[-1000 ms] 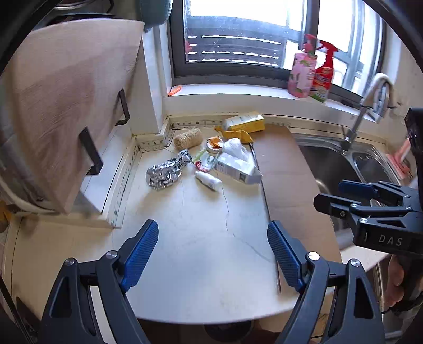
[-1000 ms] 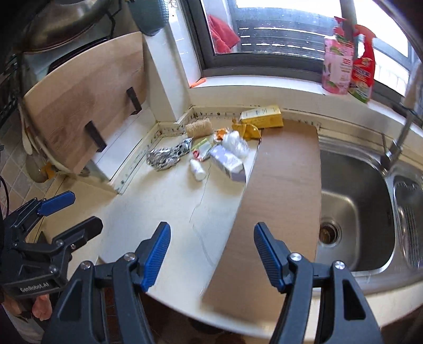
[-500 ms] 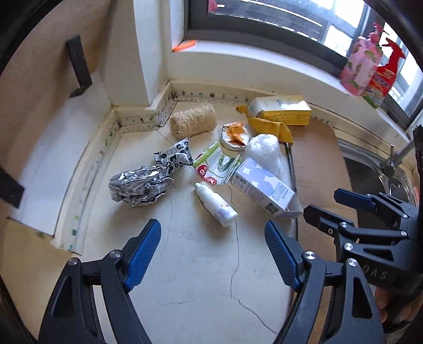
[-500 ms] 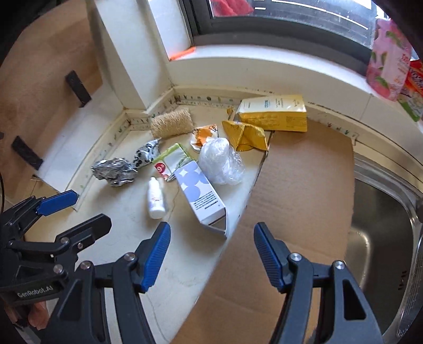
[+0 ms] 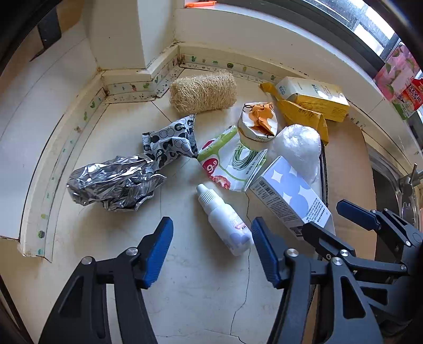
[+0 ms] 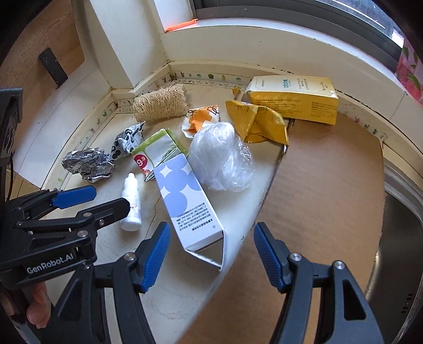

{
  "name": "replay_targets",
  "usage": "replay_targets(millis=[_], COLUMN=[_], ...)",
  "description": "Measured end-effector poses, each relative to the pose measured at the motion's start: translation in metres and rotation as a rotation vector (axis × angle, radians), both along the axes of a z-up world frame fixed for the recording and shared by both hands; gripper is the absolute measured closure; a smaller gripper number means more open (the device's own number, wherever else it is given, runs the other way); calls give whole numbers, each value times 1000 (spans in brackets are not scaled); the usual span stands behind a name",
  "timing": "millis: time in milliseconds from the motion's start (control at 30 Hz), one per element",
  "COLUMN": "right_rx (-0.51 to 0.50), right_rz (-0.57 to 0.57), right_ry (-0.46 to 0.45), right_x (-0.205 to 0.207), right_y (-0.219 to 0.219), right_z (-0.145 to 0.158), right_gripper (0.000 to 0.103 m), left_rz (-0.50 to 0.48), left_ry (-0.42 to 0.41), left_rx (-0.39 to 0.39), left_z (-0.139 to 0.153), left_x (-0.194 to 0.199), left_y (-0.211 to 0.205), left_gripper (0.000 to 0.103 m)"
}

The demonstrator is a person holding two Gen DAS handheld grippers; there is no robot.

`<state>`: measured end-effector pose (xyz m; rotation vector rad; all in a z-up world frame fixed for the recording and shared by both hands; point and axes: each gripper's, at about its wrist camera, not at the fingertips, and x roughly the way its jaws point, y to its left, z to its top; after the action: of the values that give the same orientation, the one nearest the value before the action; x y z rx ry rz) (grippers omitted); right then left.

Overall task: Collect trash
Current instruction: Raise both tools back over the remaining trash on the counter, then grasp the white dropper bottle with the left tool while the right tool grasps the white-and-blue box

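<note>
The small white bottle (image 5: pixel 224 219) lies on the bench (image 5: pixel 201 291), just past the left claw (image 5: pixel 211 248), near its right finger. The blue and white box (image 6: pixel 185 201) lies just beyond the right claw (image 6: pixel 208 251). Both claws are spread wide, holding nothing, low over the bench.

— What did the kitchen corner look like?
— A pale, cracked stone countertop (image 5: pixel 201 285) met cream walls, with cactus-print tape (image 5: pixel 211 63) sealing the joint.
— And beyond it?
— Daylight fell from a dark-framed window (image 6: pixel 290 13) above a white sill (image 6: pixel 264 34); brown cardboard (image 6: pixel 330 185) covered the counter beside a steel sink (image 6: pixel 396 238).
</note>
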<state>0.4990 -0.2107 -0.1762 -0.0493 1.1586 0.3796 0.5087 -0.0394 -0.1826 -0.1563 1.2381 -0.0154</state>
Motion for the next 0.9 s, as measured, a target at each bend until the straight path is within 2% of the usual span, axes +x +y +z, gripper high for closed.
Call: replay_targets(millis=[100,233,300,367,433,633,900], right_rx=[-3,-21,-28,-27,-28,-34,1], right_rz=[13,37,52,65,74,81,74], right_ry=[-8,-23,-32,-25,-21,-37,-33], right_x=[3,4,3,3,3,1,-17], right_y=[2,9,13,16,19,21,19], right_z=[-3,-6,-7,-10,-12,-13,-5], right_gripper=[37,37,41,50,58,61,64], left_rz=[8,11,6,3,-3,-48,-82], left_ry=[23,46,51,53,50,36,-4], left_rx=[-7,-26,-23,-22,-18,13,47], left_z=[-9,-20,-23,-26,-26,-24,-9], left_x=[5,10,9,9,8,4,-14], left_y=[0,0,0,-1,-1,-9,-21], left_gripper=[48,58,66,72,74,81,81])
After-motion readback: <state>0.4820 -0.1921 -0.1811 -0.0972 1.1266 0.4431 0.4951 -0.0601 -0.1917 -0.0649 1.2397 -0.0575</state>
